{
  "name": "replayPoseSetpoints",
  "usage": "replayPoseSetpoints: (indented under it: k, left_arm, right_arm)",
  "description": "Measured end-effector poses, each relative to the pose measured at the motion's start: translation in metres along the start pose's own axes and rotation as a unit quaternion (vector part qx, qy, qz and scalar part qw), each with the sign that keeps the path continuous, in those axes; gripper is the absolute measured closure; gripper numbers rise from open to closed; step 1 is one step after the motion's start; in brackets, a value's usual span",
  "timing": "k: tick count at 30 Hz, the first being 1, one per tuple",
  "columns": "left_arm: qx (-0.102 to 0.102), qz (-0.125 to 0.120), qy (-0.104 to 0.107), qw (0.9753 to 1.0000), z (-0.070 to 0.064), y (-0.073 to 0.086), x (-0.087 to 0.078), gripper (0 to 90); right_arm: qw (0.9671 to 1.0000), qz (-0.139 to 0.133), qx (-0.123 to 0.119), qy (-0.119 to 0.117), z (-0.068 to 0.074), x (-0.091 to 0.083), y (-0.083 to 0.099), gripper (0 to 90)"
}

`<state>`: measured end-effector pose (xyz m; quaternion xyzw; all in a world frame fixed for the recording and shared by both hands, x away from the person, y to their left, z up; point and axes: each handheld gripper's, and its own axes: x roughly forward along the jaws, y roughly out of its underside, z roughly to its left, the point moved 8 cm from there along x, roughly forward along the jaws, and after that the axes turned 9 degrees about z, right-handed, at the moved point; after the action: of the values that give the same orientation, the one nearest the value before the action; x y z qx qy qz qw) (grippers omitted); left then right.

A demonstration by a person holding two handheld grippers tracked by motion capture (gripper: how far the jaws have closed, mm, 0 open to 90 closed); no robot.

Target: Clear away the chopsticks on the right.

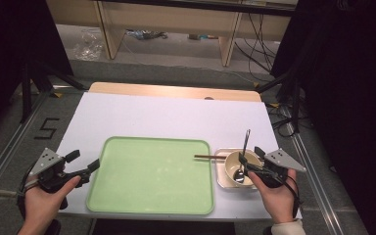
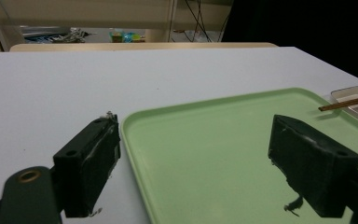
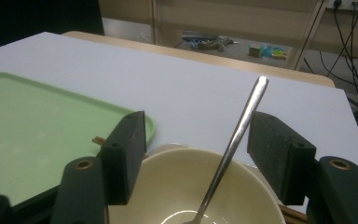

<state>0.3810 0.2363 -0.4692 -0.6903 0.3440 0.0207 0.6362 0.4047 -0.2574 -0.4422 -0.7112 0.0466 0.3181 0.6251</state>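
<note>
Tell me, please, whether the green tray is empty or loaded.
Empty: the green tray is bare, though the chopsticks overhang its right rim.

A single mark can be read; a black figure "5" (image 1: 46,128), made of dark strips, sits on the grey floor left of the table (image 1: 127,112).

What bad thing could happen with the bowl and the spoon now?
The right hand-held gripper is open around the long metal spoon, which leans loose in the round cream bowl. A nudge might tip the spoon out. The bowl sits in a small clear square dish near the white table's front edge, so a push could slide both off.
</note>
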Motion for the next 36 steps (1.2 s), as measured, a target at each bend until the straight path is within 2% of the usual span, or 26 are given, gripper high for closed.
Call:
replayPoseSetpoints:
  k: [1, 2, 3, 5, 6, 7, 8, 9, 10, 11, 12, 14, 16, 17, 18, 19, 22, 23, 25, 28, 29, 30, 32, 33, 34, 36]
  left_arm:
    - [-0.001, 0.0, 0.0, 1.0, 0.0, 0.0, 0.0, 16.2]
    - [-0.002, 0.001, 0.0, 1.0, 0.0, 0.0, 0.001, 16.2]
    - [-0.003, 0.002, 0.001, 1.0, -0.001, 0.0, 0.001, 16.4]
    - [-0.001, 0.004, 0.006, 1.0, -0.002, 0.001, 0.002, 16.9]
    - [-0.001, 0.002, 0.01, 0.9999, -0.003, 0.001, 0.003, 17.3]
    - [0.002, 0.005, 0.014, 0.9999, -0.004, 0.003, 0.002, 17.5]
    - [-0.001, 0.007, 0.016, 0.9998, -0.004, 0.004, 0.001, 17.6]
    - [-0.001, 0.006, 0.015, 0.9999, -0.003, 0.005, -0.001, 18.1]
    - [-0.004, 0.002, 0.015, 0.9999, -0.003, 0.004, -0.003, 18.6]
    - [-0.005, 0.001, 0.012, 0.9999, -0.002, 0.004, -0.004, 19.8]
    - [-0.006, -0.003, 0.01, 0.9999, -0.002, 0.004, -0.006, 20.8]
    - [-0.008, -0.007, 0.005, 0.9999, -0.001, 0.002, -0.007, 21.5]
    - [-0.007, -0.007, 0.005, 0.9999, -0.002, 0.002, -0.007, 21.9]
    - [-0.006, -0.008, 0.005, 0.9999, -0.002, 0.002, -0.006, 22.2]
    - [-0.008, -0.007, 0.005, 0.9999, -0.002, 0.002, -0.005, 22.4]
    - [-0.008, -0.006, 0.005, 0.9999, -0.002, 0.002, -0.005, 22.6]
    - [-0.013, -0.008, 0.006, 0.9999, 0.0, 0.002, -0.005, 23.3]
    - [-0.016, -0.01, 0.008, 0.9998, 0.0, 0.002, -0.005, 23.4]
    - [-0.017, -0.009, 0.002, 0.9998, 0.001, 0.002, -0.007, 23.6]
    - [-0.019, -0.014, -0.002, 0.9997, 0.0, 0.001, -0.008, 24.7]
    - [-0.021, -0.016, -0.003, 0.9997, -0.001, 0.0, -0.008, 24.9]
    - [-0.021, -0.016, -0.004, 0.9996, -0.002, 0.0, -0.008, 25.1]
    - [-0.021, -0.014, -0.002, 0.9997, -0.005, 0.0, -0.006, 25.2]
    - [-0.022, -0.013, -0.001, 0.9997, -0.006, 0.0, -0.006, 25.2]
    - [-0.02, -0.012, 0.001, 0.9997, -0.007, 0.001, -0.005, 25.2]
    - [-0.018, -0.006, 0.004, 0.9998, -0.01, 0.002, -0.003, 25.4]
  right_arm:
    - [0.9999, 0.003, 0.009, -0.008, 0.002, 0.0, 0.001, 42.1]
    - [0.9999, 0.014, -0.009, 0.001, -0.002, -0.002, 0.002, 46.9]
    - [0.9998, 0.016, 0.002, -0.011, 0.002, -0.001, 0.003, 51.5]
    - [0.9996, 0.014, -0.023, -0.001, 0.0, 0.0, 0.001, 55.3]
    - [0.9995, 0.018, -0.028, 0.003, -0.001, 0.0, 0.001, 57.7]
    - [0.9996, 0.024, -0.013, 0.0, 0.001, 0.0, 0.001, 59.7]
    - [0.9995, 0.027, -0.016, -0.001, 0.002, 0.0, 0.0, 64.8]
    - [0.9988, 0.039, -0.027, -0.015, 0.005, 0.001, -0.001, 68.6]
    - [0.998, 0.052, -0.022, -0.028, 0.008, 0.002, -0.002, 70.7]
    - [0.9978, 0.058, -0.012, -0.031, 0.01, 0.005, -0.005, 73.8]
    - [0.9977, 0.057, -0.023, -0.027, 0.009, 0.006, -0.009, 76.6]
    - [0.9962, 0.072, -0.039, -0.029, 0.01, 0.011, -0.016, 79.6]
    - [0.9962, 0.08, -0.029, -0.019, 0.012, 0.014, -0.023, 83.4]
    - [0.996, 0.08, -0.034, -0.02, 0.012, 0.017, -0.025, 85.7]
    - [0.9958, 0.08, -0.038, -0.024, 0.012, 0.02, -0.029, 88.4]
    - [0.9946, 0.098, -0.024, -0.027, 0.015, 0.022, -0.031, 89.1]
    - [0.9934, 0.101, -0.03, -0.046, 0.022, 0.029, -0.041, 89.2]
    - [0.9927, 0.107, -0.029, -0.047, 0.024, 0.032, -0.044, 90.0]
    - [0.9911, 0.124, -0.028, -0.042, 0.025, 0.041, -0.048, 90.0]
    - [0.987, 0.157, -0.007, -0.034, 0.029, 0.051, -0.05, 90.0]
    - [0.9848, 0.17, -0.013, -0.034, 0.027, 0.054, -0.051, 90.0]
    - [0.9842, 0.173, -0.015, -0.034, 0.027, 0.06, -0.053, 90.0]
    - [0.9799, 0.197, 0.008, -0.029, 0.029, 0.065, -0.053, 90.0]
    - [0.9776, 0.209, 0.008, -0.027, 0.028, 0.071, -0.054, 90.0]
    - [0.9768, 0.213, 0.012, -0.022, 0.028, 0.075, -0.055, 90.0]
    - [0.9715, 0.236, 0.017, -0.019, 0.029, 0.085, -0.056, 90.0]
